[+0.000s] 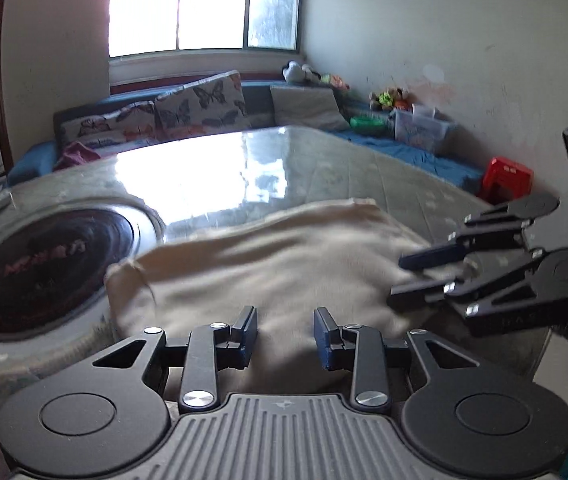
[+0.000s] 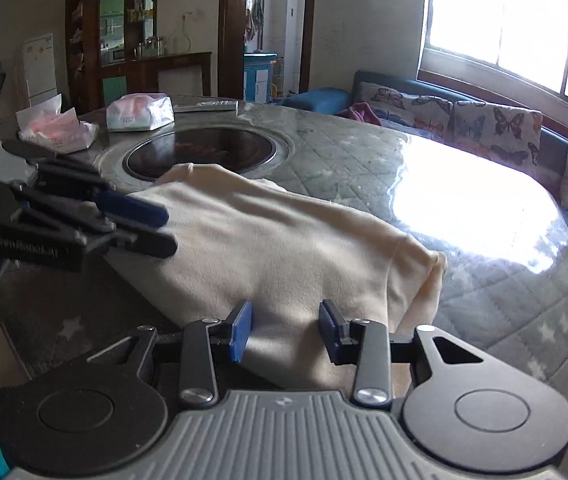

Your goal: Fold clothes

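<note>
Lying folded on a round desk [image 2: 364,152] under a glossy quilted cover, a cream garment [image 2: 267,248] fills the middle of both wrist views. At nine o'clock in the left view a dark round hob [image 1: 49,264] is sunk into the desk, its near edge just beside the cloth. The left claw [image 1: 285,334] hangs over the garment's near edge at six o'clock, fingers spread, nothing between them. At three o'clock the right claw [image 1: 398,282] sits at the cloth's right end; whether it touches the cloth cannot be told.

In the right view the left claw [image 2: 169,228] enters from nine o'clock over the cloth's left end. Tissue packs [image 2: 139,112] lie at eleven o'clock beyond the hob [image 2: 199,152]. The right claw [image 2: 285,330] is at six o'clock, blue pads [image 2: 240,330] apart, empty, above the garment. A butterfly-print sofa [image 2: 464,120] stands under the window at two o'clock.
</note>
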`<state>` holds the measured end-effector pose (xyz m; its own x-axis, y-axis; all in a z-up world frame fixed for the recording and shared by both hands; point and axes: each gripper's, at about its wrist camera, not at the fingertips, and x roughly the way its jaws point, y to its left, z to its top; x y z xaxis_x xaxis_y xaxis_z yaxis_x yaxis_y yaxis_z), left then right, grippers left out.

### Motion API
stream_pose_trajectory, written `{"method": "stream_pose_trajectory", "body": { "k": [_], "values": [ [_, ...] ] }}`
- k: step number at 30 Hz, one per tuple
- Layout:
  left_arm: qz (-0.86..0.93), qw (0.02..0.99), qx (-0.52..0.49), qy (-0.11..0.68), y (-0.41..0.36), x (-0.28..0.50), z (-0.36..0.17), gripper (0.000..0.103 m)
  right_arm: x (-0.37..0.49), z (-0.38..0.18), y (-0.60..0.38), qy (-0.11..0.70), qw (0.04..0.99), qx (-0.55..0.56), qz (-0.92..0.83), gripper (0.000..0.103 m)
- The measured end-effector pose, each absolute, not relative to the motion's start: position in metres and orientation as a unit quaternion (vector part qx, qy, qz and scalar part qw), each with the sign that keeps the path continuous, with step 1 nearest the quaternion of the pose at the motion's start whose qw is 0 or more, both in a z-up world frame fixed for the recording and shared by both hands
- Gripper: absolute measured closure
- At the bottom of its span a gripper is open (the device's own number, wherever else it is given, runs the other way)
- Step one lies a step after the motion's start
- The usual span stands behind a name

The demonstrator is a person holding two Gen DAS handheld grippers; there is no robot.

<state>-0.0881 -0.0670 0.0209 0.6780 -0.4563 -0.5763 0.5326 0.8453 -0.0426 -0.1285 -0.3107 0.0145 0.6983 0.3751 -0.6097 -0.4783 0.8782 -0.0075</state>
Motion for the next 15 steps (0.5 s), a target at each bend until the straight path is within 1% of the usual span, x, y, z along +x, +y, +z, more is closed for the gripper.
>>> {"method": "stream_pose_trajectory", "body": {
  "k": [3, 9, 12, 15],
  "values": [
    [-0.27, 0.914, 0.068, 0.294, -0.066, -0.09, 0.018, 0.069, -0.135, 0.012, -0.305, 0.308, 0.917, -0.089, 0.238, 0.065],
    [-0.271, 0.915, 0.061, 0.294, -0.063, -0.089, 0.016, 0.069, -0.144, 0.021, -0.325, 0.307, 0.923, -0.055, 0.224, 0.066],
    [-0.272, 0.915, 0.061, 0.291, -0.063, -0.09, 0.016, 0.067, -0.144, 0.01, -0.335, 0.327, 0.919, -0.035, 0.219, 0.066],
    [-0.271, 0.915, 0.056, 0.293, -0.06, -0.091, 0.02, 0.067, -0.146, 0.01, -0.334, 0.328, 0.917, -0.032, 0.224, 0.066]
  ]
}}
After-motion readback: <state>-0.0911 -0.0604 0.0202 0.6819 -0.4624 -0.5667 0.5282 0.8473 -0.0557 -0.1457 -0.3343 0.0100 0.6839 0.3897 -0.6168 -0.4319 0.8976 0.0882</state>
